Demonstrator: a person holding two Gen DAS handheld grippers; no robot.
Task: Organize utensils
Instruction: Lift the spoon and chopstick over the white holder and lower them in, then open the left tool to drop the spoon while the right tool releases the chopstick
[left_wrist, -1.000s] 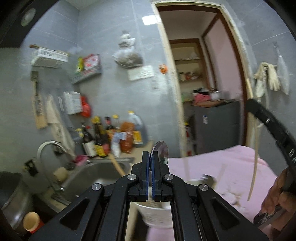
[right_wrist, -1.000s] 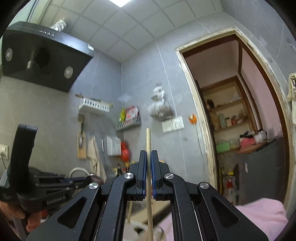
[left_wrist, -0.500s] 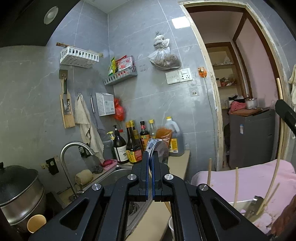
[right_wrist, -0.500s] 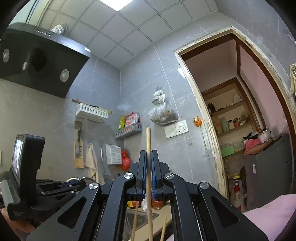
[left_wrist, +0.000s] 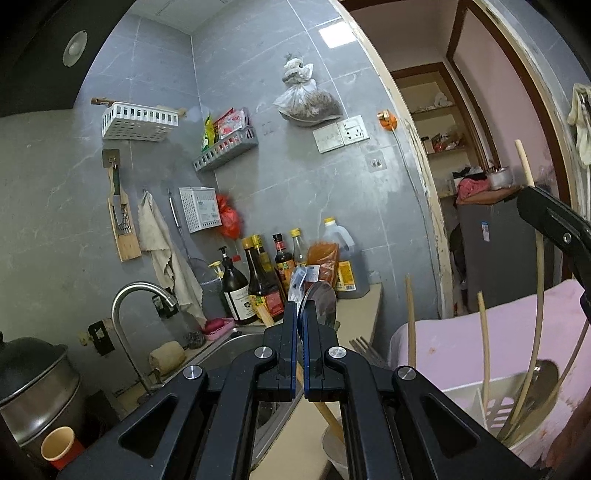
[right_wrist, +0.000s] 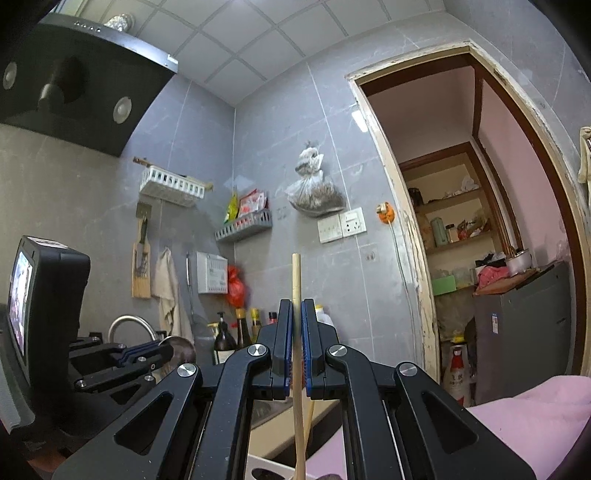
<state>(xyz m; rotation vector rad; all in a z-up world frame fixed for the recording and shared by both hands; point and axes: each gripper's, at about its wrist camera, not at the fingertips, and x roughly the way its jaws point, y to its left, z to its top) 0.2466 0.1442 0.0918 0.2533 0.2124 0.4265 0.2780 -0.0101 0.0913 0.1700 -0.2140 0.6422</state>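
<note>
My left gripper (left_wrist: 301, 314) is shut on a metal spoon (left_wrist: 319, 301), whose round bowl sticks up past the fingertips. My right gripper (right_wrist: 296, 314) is shut on a wooden chopstick (right_wrist: 296, 280) that stands upright between the pads. A white slotted utensil holder (left_wrist: 476, 402) sits low at the right on the pink cloth. It holds several upright chopsticks (left_wrist: 410, 321) and a metal ladle (left_wrist: 546, 373). The right gripper (left_wrist: 526, 195) hangs above that holder with its chopstick (left_wrist: 524, 162). In the right wrist view the left gripper (right_wrist: 166, 349) is at the left with the spoon (right_wrist: 181, 349).
A sink with a curved faucet (left_wrist: 136, 295) lies ahead left, with sauce bottles (left_wrist: 262, 280) along the grey tiled wall. A steel pot (left_wrist: 33, 376) and an orange cup (left_wrist: 59, 443) are at far left. A wooden handle (left_wrist: 328, 413) leans in a white cup below. A doorway opens at right.
Both grippers have sunk a little, each still shut on its utensil. The left wrist view has swung from the pink cloth toward the sink wall, and the holder now shows at lower right.
</note>
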